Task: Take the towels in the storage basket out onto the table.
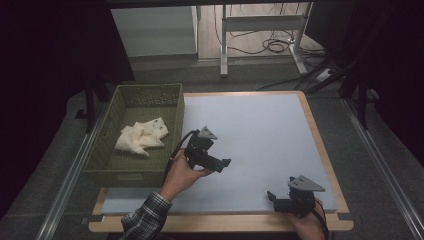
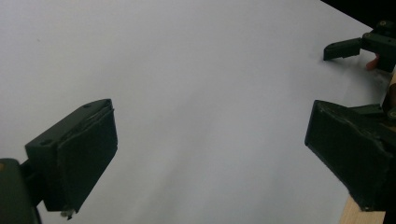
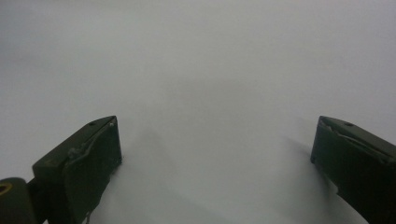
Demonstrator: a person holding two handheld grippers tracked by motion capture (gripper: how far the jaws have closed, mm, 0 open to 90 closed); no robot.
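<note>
Table with a pale grey-blue mat (image 1: pixel 260 145) carries a green woven plastic basket (image 1: pixel 107 160) at its left edge, holding crumpled cream cloth (image 1: pixel 141 136). Left gripper (image 1: pixel 222 164) beside the basket and right gripper (image 1: pixel 272 196) at the near edge gape empty.

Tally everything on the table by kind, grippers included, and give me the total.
Green baskets: 1, the basket at the table's left edge.
Cream cloths: 1, the cloth crumpled inside the basket.
Grippers: 2, the left gripper beside the basket and the right gripper near the front edge, both with jaws apart and nothing between them.
Pale mats: 1, the mat covering the tabletop.
Total: 5.
</note>
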